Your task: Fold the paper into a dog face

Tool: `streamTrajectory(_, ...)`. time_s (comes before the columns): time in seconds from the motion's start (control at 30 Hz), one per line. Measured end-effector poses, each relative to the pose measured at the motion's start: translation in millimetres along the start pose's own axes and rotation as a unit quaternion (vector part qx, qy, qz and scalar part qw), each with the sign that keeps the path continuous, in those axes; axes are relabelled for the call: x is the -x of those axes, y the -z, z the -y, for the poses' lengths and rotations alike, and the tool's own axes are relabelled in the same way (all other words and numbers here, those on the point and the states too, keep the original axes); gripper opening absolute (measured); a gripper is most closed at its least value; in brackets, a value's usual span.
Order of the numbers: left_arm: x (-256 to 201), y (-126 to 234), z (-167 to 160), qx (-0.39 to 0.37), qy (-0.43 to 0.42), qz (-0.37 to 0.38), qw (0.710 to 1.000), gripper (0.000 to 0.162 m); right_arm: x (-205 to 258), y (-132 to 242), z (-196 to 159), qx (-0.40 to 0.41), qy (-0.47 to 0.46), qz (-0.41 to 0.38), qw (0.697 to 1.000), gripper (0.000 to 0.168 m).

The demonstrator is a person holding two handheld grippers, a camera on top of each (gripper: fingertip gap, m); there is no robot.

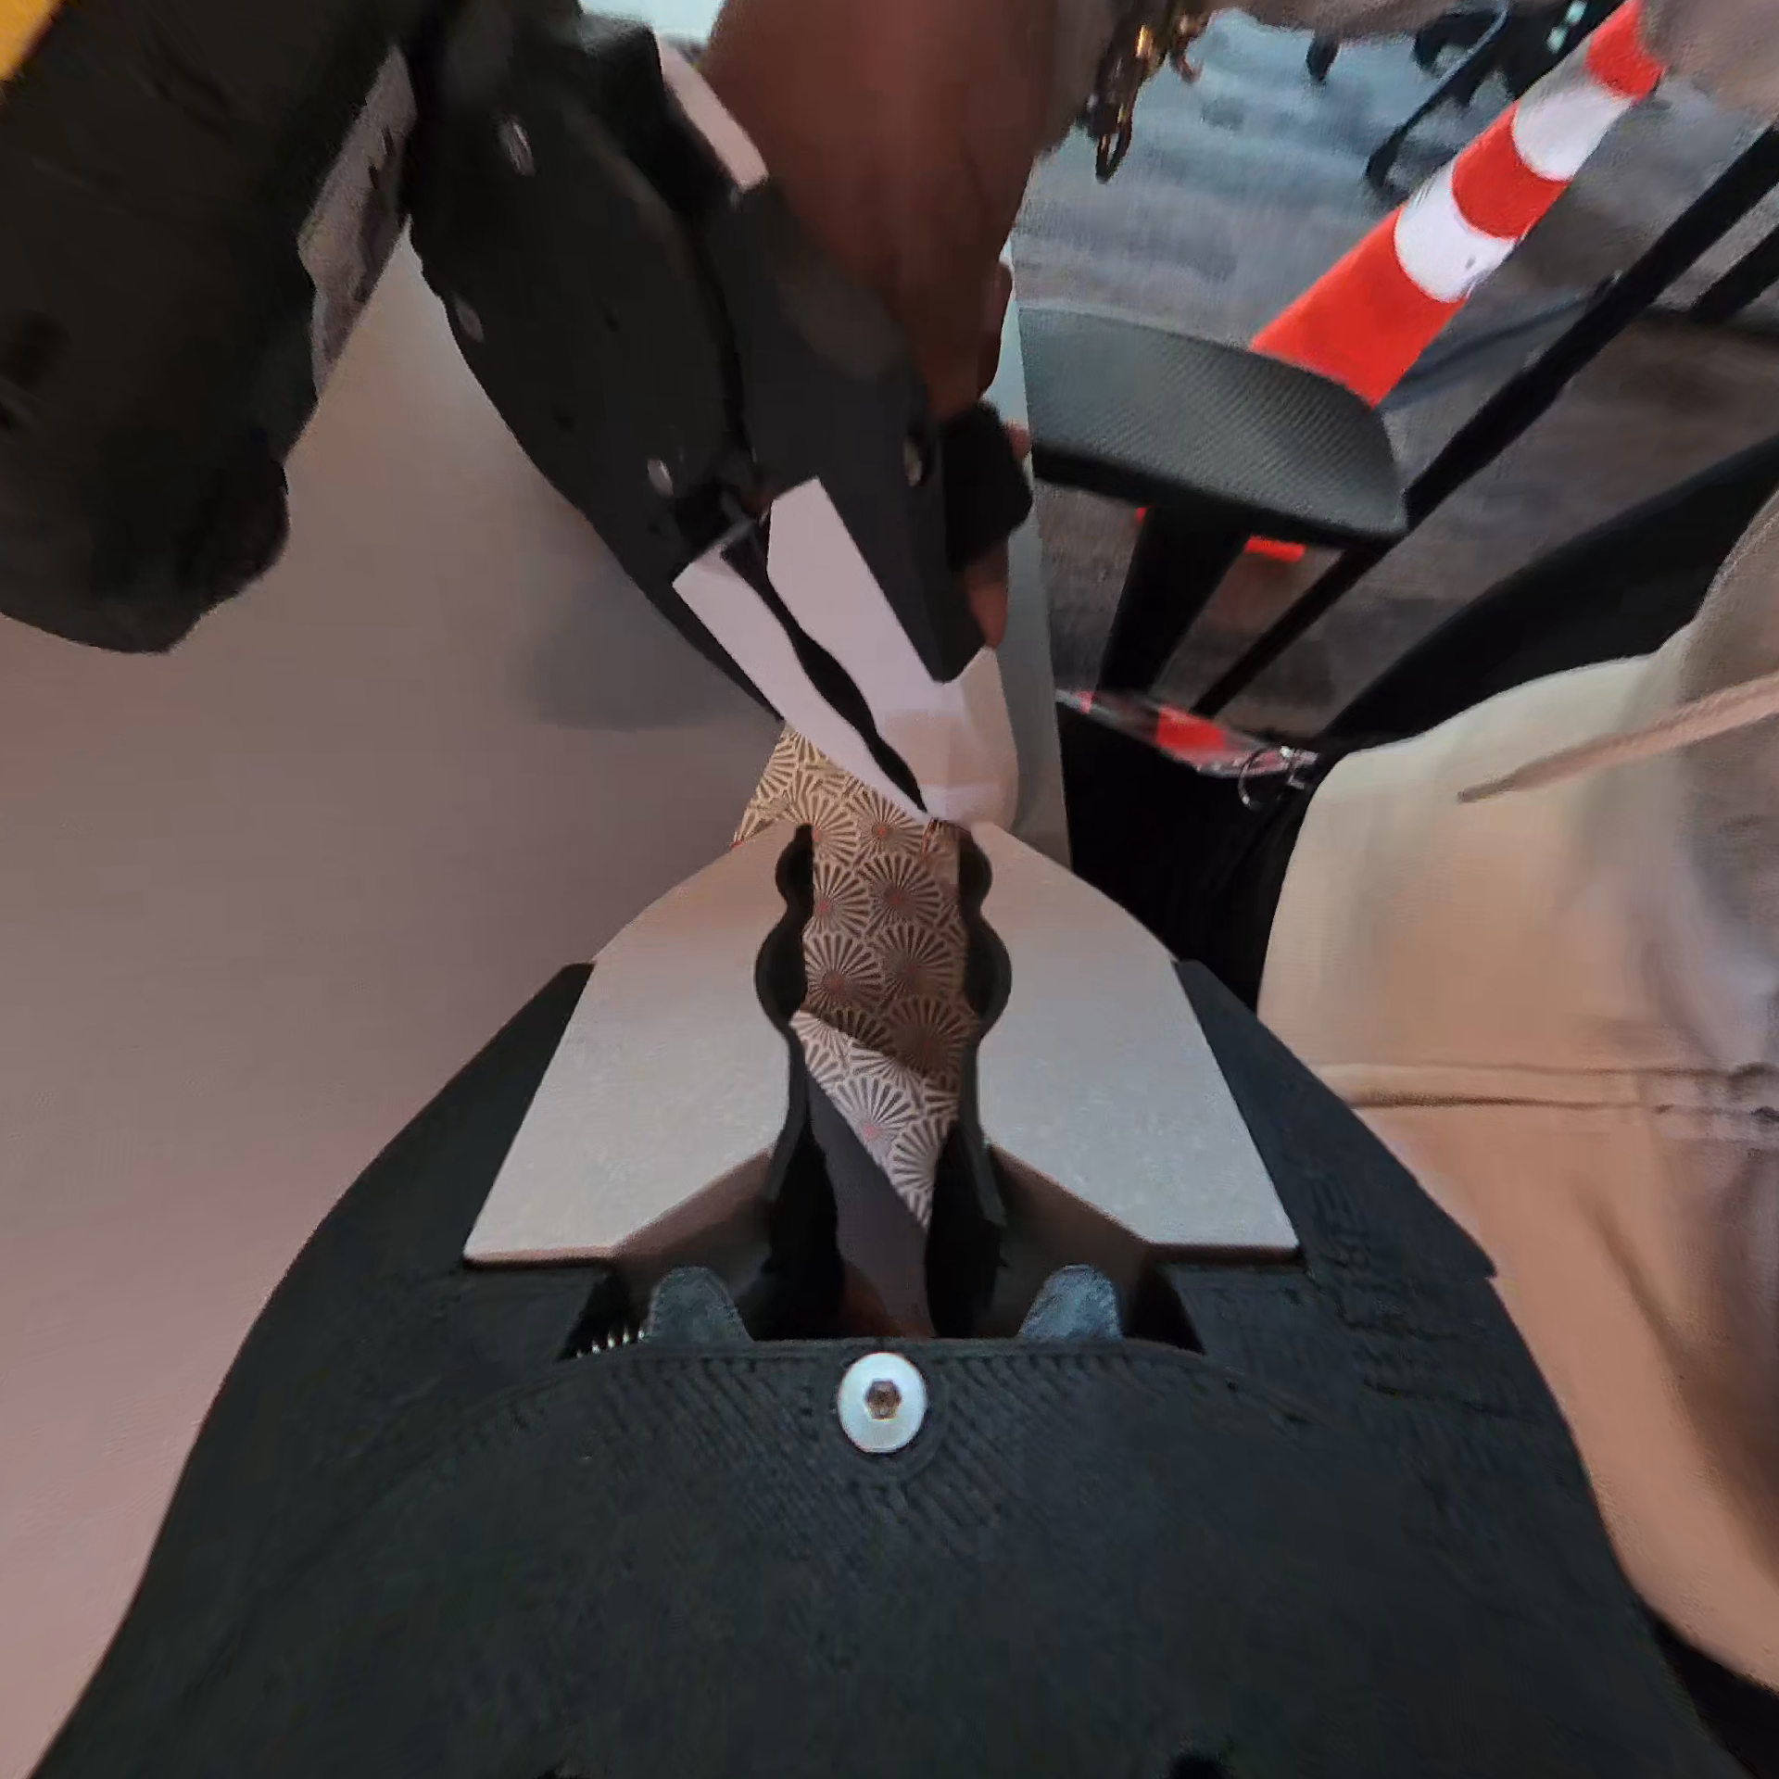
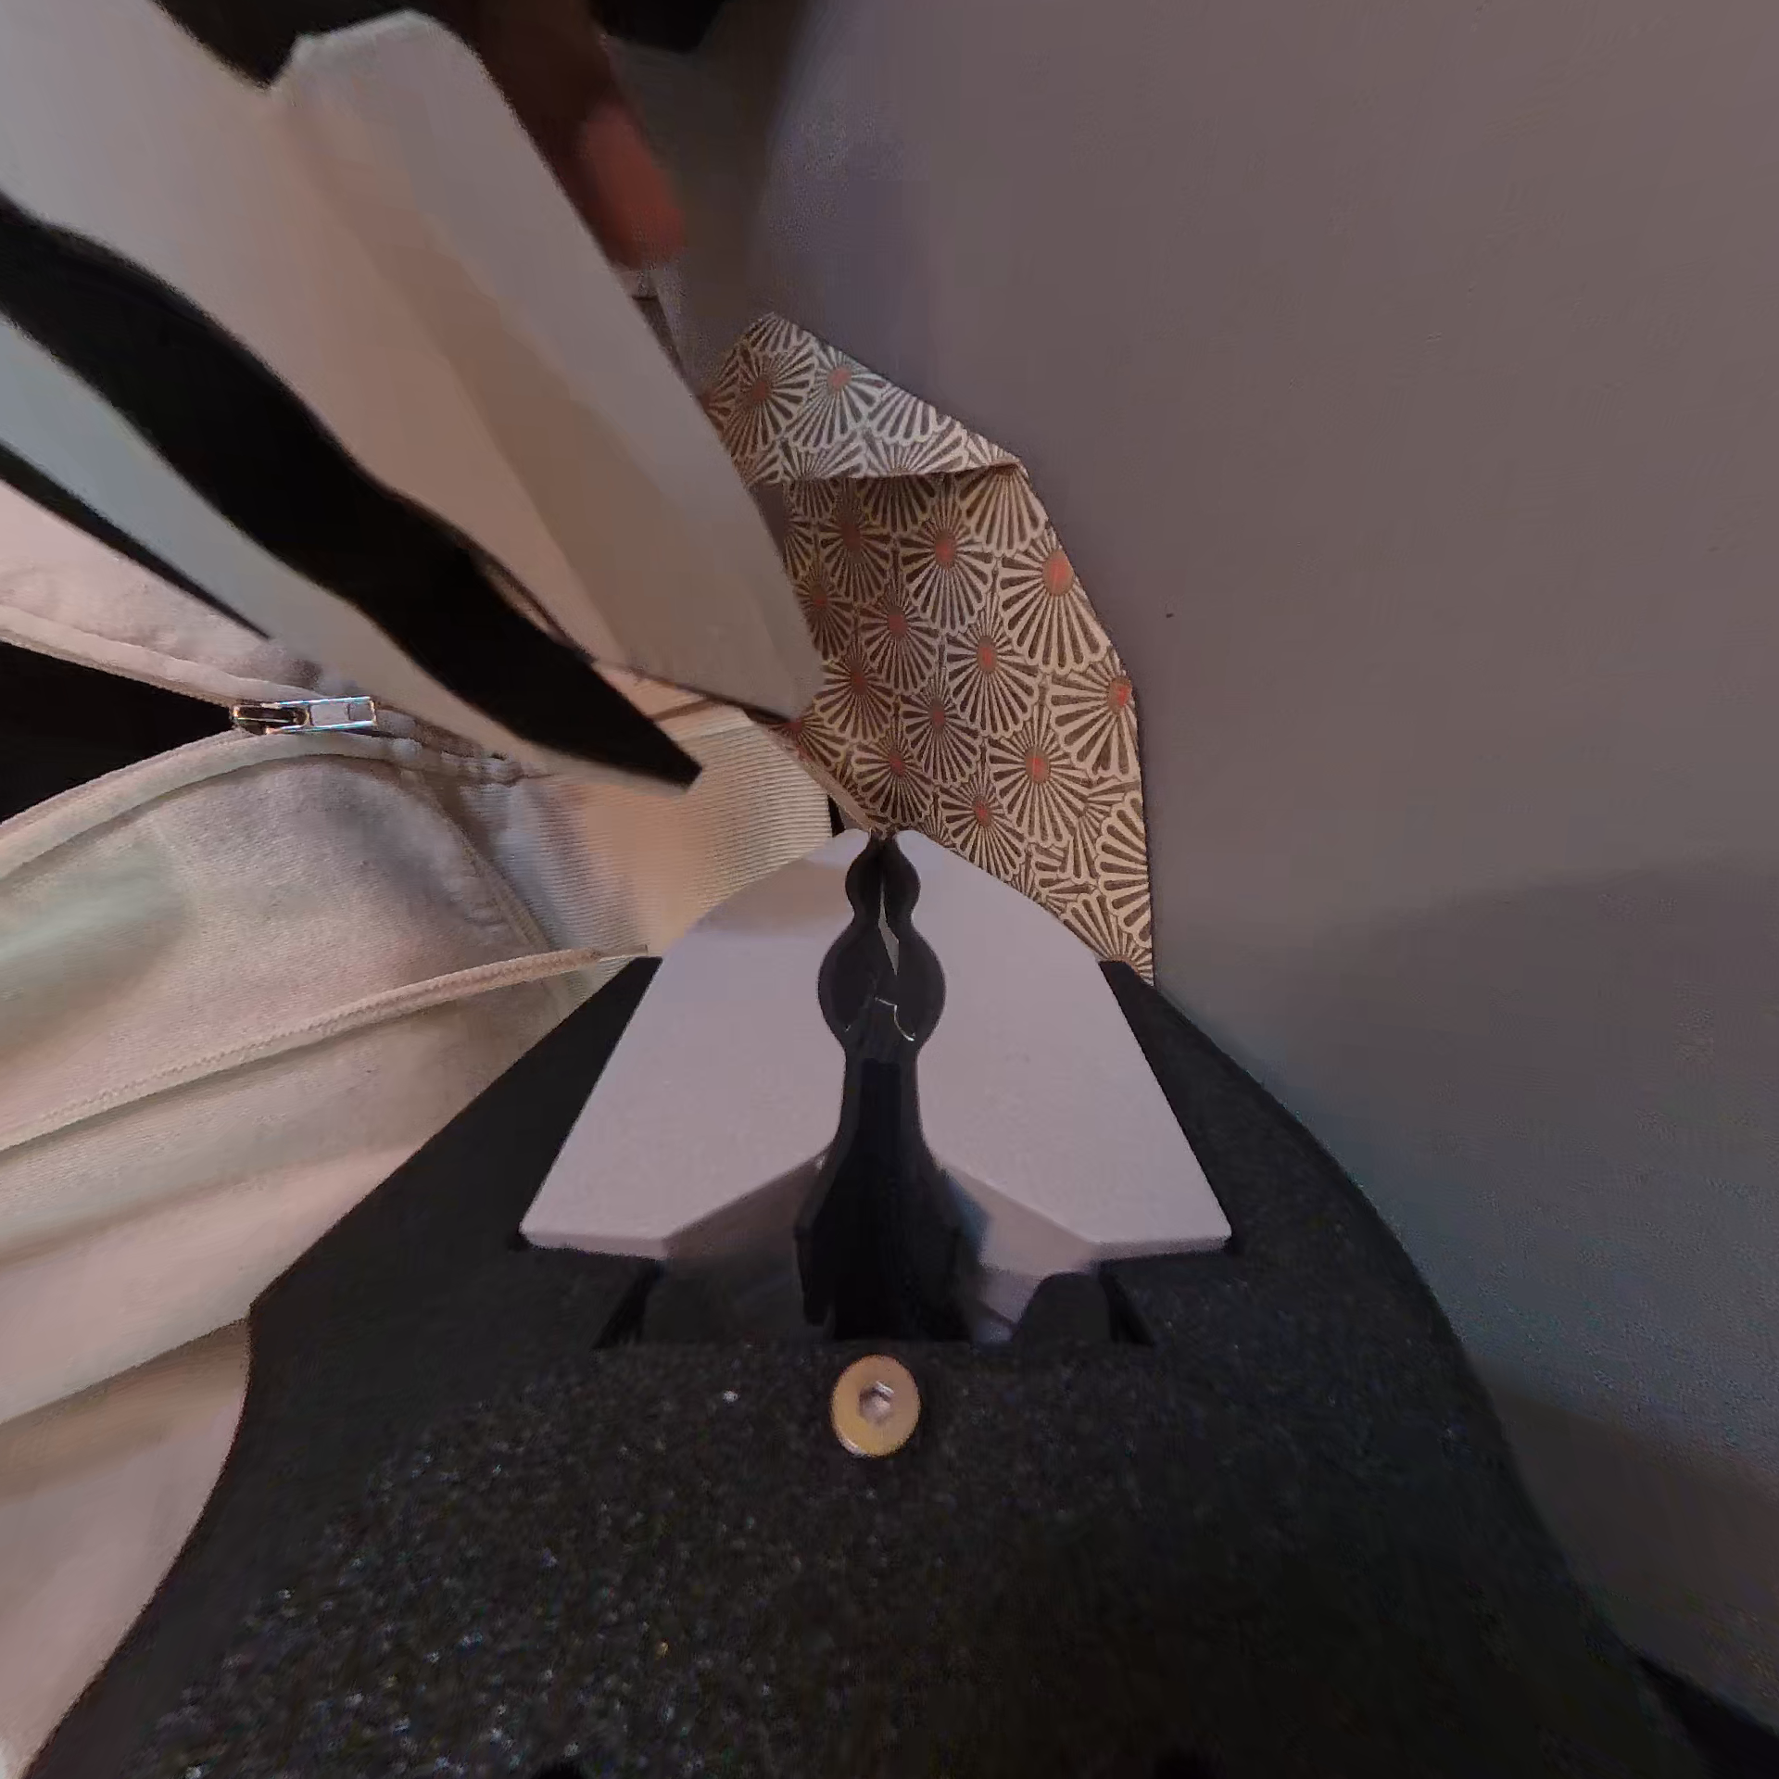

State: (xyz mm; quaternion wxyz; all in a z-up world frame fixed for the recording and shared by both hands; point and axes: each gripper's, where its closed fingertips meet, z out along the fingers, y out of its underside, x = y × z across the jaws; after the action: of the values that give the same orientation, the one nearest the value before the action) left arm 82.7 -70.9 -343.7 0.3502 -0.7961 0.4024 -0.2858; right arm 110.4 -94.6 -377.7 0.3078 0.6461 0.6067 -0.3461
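A: In the left wrist view, what is the left hand-held gripper (image 1: 881, 866) doing?

B: It is reaching up the middle of the frame, its fingers standing a narrow way apart with the patterned paper (image 1: 890, 953) lying between them. I cannot tell whether they are actually pressing on it.

A: And the other one?

B: The right hand-held gripper (image 1: 919, 804) is slanting down from the upper left, a person's hand (image 1: 866, 193) wrapping its body, and its tips are closing together right at the paper's far end at mid-frame.

A: What is this view alone showing?

B: An orange and white cone (image 1: 1473, 212) at upper right, a dark chair (image 1: 1203, 414) below it, and a tan garment (image 1: 1540, 1059) at the right edge. The pale counter (image 1: 241, 915) is filling the left side.

A: And the right wrist view?

B: The right hand-held gripper (image 2: 881, 842) is pinching a lower corner of the paper (image 2: 972, 655) just above centre. The left hand-held gripper (image 2: 741, 741) is angling in from the upper left, its tip touching the paper's left edge; how its fingers are standing is unclear here. Only this view is showing the paper's broad folded face, with a creased flap on top, against the grey counter (image 2: 1348, 481), and a zipper pull (image 2: 303, 714) on the garment (image 2: 193, 963) at left.
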Motion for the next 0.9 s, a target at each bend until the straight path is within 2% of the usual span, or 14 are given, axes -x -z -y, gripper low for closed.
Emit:
streamTrajectory(0.07, -3, -4, 1, 0.005, 0.001, 0.007, 1.0, 0.031, 0, 0, 0, 0.004, -0.006, 0.0, 1.0, 0.0)
streamTrajectory(0.2, 3, -12, -13, 0.061, -0.037, 0.047, 0.996, 0.027, 0, 0, 0, 0.01, -0.013, -0.001, 1.0, 0.001)
streamTrajectory(0.43, 8, -15, -20, 0.097, -0.061, 0.053, 0.992, 0.025, -1, 0, 2, 0.011, -0.02, -0.001, 1.0, 0.0)
streamTrajectory(0.67, 12, -21, -27, 0.117, -0.07, 0.055, 0.989, 0.02, -1, 0, 3, 0.006, -0.026, 0.008, 1.0, 0.0)
streamTrajectory(0.9, 12, -16, -21, 0.095, -0.047, 0.041, 0.994, 0.019, -1, 0, 4, 0.014, -0.035, 0.012, 0.999, 0.0)
